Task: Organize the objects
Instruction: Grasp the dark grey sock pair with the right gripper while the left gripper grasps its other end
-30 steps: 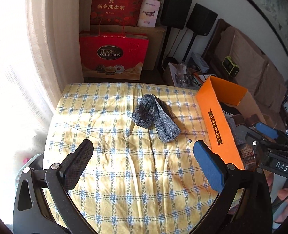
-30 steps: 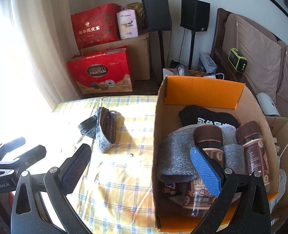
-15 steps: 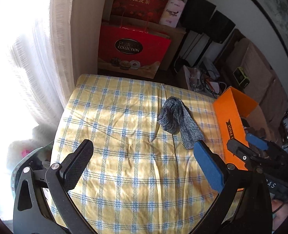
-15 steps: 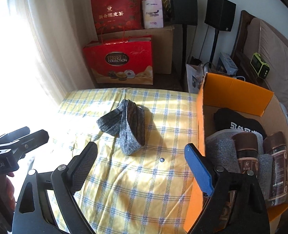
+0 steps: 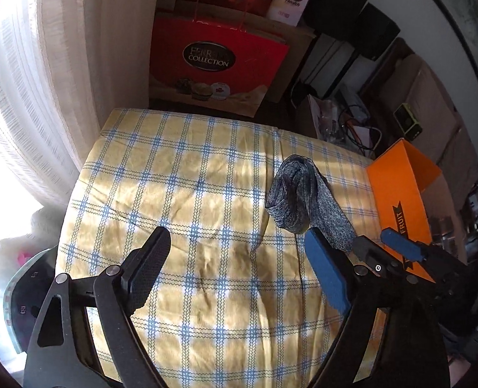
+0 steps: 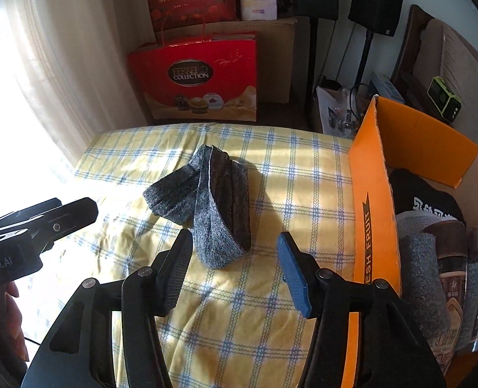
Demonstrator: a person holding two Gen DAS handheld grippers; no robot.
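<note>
We see the grey sock [image 6: 206, 207] lying folded on the yellow checked cloth [image 6: 265, 323] of the tabletop, just beside the orange cardboard box [image 6: 370, 194], which holds 2 brown jars [image 6: 449, 258] and rolled grey fabric. Our right gripper [image 6: 235, 271] hovers just short of the sock, jaws closing with nothing between them yet. Our left gripper [image 5: 239, 274] is also closing over bare cloth, the sock off to its right.

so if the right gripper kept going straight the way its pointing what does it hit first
Most likely the grey folded cloth. It lies just ahead of the right gripper, roughly centred between its closing fingers, with nothing between them yet. Depth is hard to judge; it might meet the checked tablecloth just short of it.
</note>
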